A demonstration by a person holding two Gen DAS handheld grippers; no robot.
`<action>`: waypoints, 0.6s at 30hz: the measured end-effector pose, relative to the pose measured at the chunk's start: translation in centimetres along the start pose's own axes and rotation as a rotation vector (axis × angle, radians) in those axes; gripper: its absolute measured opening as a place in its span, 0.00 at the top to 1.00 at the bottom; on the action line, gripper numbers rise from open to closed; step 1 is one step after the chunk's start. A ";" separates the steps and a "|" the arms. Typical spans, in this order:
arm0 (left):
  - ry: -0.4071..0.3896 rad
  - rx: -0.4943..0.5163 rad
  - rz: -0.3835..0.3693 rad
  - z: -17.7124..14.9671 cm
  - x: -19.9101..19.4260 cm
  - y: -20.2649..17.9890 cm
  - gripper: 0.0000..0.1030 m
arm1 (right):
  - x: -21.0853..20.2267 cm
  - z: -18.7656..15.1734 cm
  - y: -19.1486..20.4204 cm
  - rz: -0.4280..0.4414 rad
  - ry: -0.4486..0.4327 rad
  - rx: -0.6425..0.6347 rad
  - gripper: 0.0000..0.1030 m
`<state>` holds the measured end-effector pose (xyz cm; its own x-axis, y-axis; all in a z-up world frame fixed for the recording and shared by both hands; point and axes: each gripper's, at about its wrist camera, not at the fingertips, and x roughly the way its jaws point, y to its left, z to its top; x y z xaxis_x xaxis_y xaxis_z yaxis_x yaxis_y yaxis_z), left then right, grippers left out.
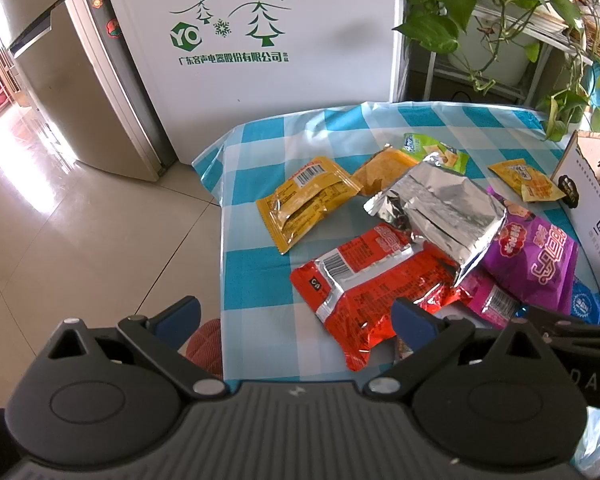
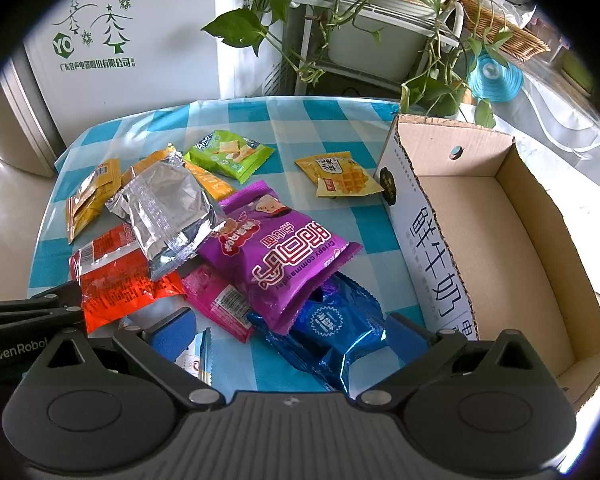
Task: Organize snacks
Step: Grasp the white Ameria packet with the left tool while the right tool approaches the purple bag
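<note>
Both grippers, the left gripper [image 1: 296,320] and the right gripper [image 2: 290,330], are wide open and hold nothing. The snacks lie in a pile on the checked table [image 2: 300,120]. The cardboard box [image 2: 480,216] on the right is empty. The blue packet [image 2: 340,328] is nearest, so grab it next. A pink packet [image 2: 220,304] is half hidden.

A: What covers the tabletop [image 2: 300,128]?

B: A thin checked sheet, smooth with a slight sheen, like plastic film. The silver packet [image 2: 168,212] is bare crinkled foil, very reflective.

A: The other wrappers?

B: Glossy plastic film: the red packet [image 1: 364,292] with a shiny silver seam, the purple bag [image 2: 276,256], and the blue packet [image 2: 340,332], which looks metallic.

A: And the box [image 2: 480,216]?

B: Matt corrugated cardboard inside, smooth white printed paper outside. The right gripper [image 2: 290,330] is matt black plastic with blue pads [image 2: 176,330].
</note>
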<state>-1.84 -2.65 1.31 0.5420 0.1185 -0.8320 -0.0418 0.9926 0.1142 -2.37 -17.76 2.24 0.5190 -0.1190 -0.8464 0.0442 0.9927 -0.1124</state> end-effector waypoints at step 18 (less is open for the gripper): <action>0.002 -0.010 -0.054 -0.2 -0.2 -0.2 0.02 | 0.0 -0.1 -0.7 0.019 0.000 0.003 0.00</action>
<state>-2.08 -2.86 1.31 0.5422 0.0649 -0.8377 -0.0214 0.9978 0.0635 -2.52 -18.46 2.27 0.5198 -0.0999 -0.8484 0.0365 0.9948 -0.0947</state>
